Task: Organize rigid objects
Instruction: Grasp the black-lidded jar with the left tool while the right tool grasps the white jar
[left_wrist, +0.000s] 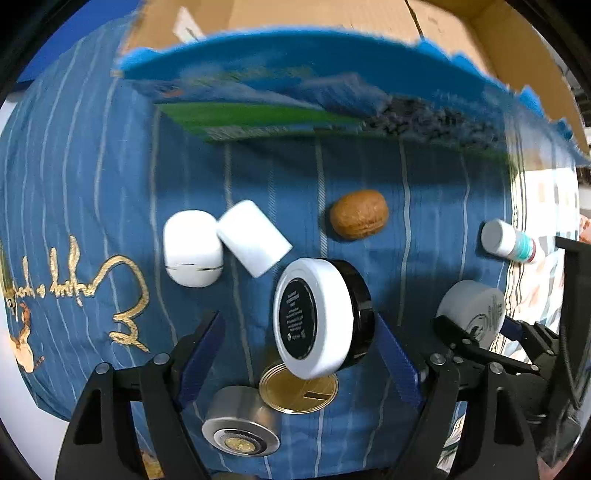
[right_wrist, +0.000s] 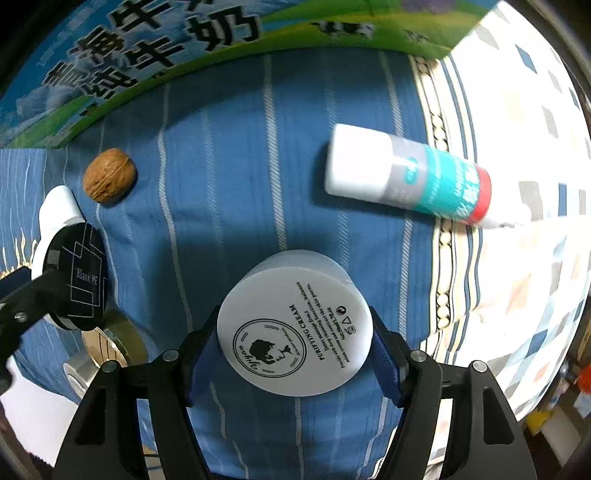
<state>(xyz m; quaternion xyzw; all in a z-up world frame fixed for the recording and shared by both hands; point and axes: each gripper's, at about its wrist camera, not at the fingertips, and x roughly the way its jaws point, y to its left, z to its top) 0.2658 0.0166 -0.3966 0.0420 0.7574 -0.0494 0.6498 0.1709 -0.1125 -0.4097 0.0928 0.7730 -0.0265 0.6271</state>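
On blue cloth | right tool (right_wrist: 295, 343) grips cream jar (right_wrist: 295, 325) (lidded) | left tool (left_wrist: 301, 332) spread wide

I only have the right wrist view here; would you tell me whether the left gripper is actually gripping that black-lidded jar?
Observer: No. The left gripper is open, with a clear gap between one finger and the jar.
Operator: Thank you. What lies left of the walnut?
Observer: Two white items that touch each other: a rounded case and a block.
Operator: And below the jar?
Observer: A gold coin, and beside it a silver tin with a gold centre.
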